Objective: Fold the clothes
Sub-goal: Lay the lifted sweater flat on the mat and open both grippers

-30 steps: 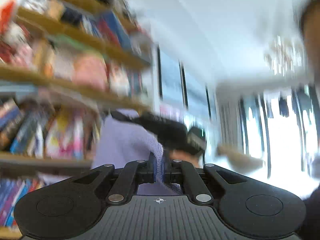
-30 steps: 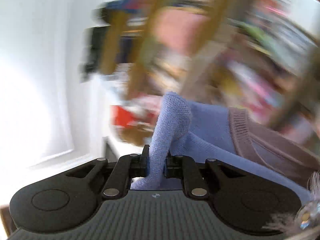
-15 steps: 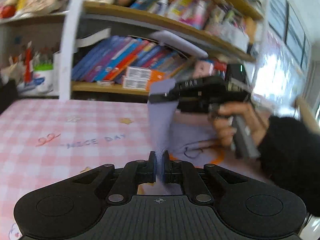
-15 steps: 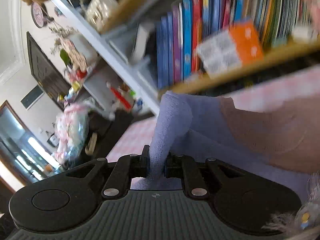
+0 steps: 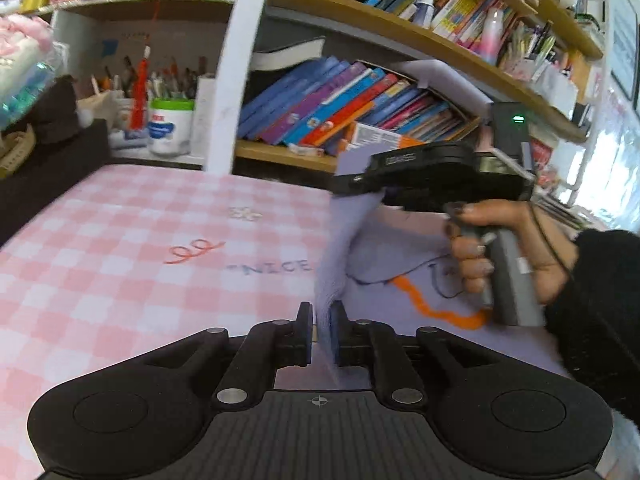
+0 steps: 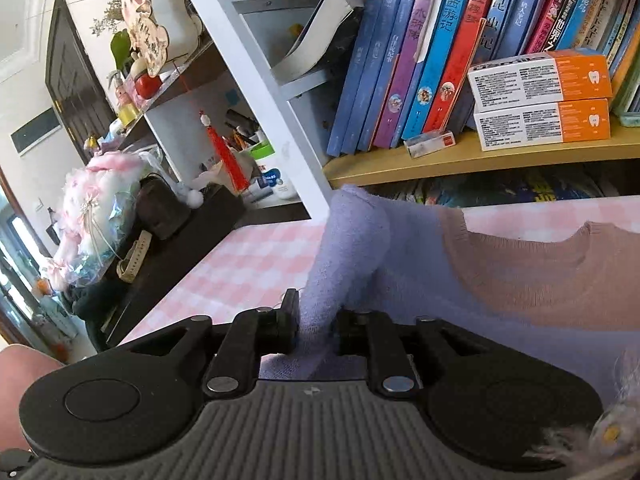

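- Left wrist camera sits low behind the left claw (image 5: 322, 334), facing across the surface (image 5: 120, 248) toward the bookshelf (image 5: 360, 108).
- Right wrist camera sits equally close behind the right claw (image 6: 316, 324).
- Both views share the surface's far edge, the bookshelf and the lilac garment (image 6: 352, 248).

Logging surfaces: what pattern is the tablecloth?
Pink-and-white check tablecloth, with small printed motifs; shows best in the left wrist view.

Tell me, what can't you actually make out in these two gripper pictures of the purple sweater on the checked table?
- Lavender sweater, left wrist view: its near part is hidden behind the left gripper; its embroidered front is partly covered by the hand.
- Sweater's overall shape, right wrist view: cut off by the right edge and the right gripper.
- Printed word on the tablecloth: cut short by the cloth.
- Pink knit: runs out of frame.
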The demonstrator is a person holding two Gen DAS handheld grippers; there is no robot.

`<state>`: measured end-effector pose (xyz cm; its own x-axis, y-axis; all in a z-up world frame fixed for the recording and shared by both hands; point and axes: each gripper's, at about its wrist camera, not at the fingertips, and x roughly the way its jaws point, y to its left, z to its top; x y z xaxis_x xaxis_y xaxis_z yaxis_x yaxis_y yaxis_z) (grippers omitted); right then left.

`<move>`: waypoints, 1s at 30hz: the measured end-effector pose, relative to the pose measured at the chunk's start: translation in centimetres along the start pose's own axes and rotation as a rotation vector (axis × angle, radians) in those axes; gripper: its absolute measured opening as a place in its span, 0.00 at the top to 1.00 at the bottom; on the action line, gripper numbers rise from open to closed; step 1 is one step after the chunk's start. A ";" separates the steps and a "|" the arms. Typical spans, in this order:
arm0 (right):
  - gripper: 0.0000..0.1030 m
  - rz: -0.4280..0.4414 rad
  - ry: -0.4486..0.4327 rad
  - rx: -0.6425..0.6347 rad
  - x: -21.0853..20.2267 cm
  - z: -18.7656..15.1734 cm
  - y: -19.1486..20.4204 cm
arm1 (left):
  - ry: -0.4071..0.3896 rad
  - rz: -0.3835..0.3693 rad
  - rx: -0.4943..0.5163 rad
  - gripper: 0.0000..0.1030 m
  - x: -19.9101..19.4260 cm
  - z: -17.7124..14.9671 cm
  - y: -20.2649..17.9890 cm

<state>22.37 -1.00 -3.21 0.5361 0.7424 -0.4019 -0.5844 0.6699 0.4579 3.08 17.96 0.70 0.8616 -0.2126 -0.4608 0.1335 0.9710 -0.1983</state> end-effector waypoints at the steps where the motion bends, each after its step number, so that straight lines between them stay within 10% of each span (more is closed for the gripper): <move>1: 0.56 0.005 -0.017 -0.002 -1.1 0.1 -0.1 | -0.017 0.020 0.010 0.86 -0.5 0.1 0.1; 6: 0.56 -0.045 -0.039 -0.077 -9.3 -0.7 -1.8 | -0.109 0.107 0.068 0.86 -3.8 1.2 0.2; 16: 0.55 -0.493 0.123 -0.282 -24.9 -9.8 -7.9 | -0.091 -0.121 0.292 0.85 0.7 3.8 -8.7; 30: 0.88 -0.392 0.170 -0.251 -29.8 -14.3 -5.5 | 0.019 -0.240 0.744 0.70 11.3 2.9 -24.2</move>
<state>0.91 -26.69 -5.06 0.6506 0.4109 -0.6386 -0.4983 0.8656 0.0493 11.01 -7.63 2.74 0.7602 -0.4210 -0.4948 0.6138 0.7151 0.3346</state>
